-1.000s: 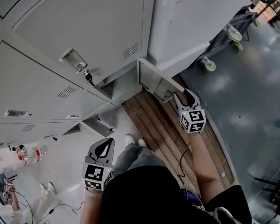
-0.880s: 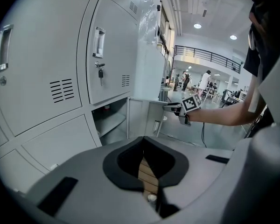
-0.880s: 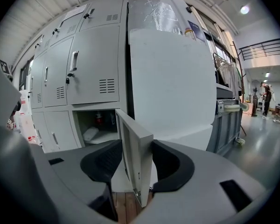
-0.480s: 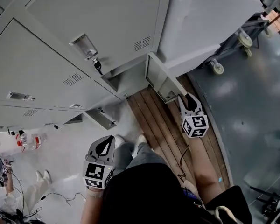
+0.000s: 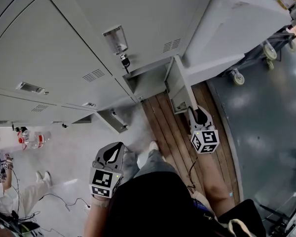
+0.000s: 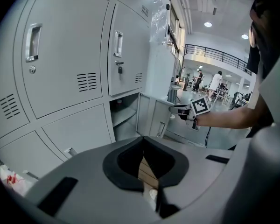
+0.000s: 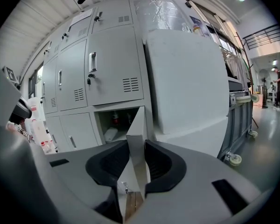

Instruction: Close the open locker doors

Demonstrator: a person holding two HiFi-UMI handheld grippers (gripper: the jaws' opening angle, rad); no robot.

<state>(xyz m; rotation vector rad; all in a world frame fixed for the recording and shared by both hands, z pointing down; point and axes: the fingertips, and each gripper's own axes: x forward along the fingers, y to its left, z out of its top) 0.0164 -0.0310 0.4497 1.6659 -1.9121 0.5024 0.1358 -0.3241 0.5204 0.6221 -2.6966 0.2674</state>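
A low locker door stands swung out from its open compartment, which holds bottles. My right gripper reaches the door's free edge. In the right gripper view that edge stands upright between the pads, and the right gripper has just been closing and is shut on it. The left gripper view also shows the right gripper at the door. My left gripper hangs lower left by the person's leg, well away from the lockers. This left gripper is shut on nothing.
Closed grey lockers fill the upper left; one has a key in its lock. A big white cabinet stands right of the door, with a wheeled cart beyond. Wooden planks lie underfoot. Water bottles and another person are at far left.
The lockers have slid down and nearer in the head view. My right gripper has come up to the open door's edge and its jaws have narrowed onto it. The left gripper shifted slightly forward.
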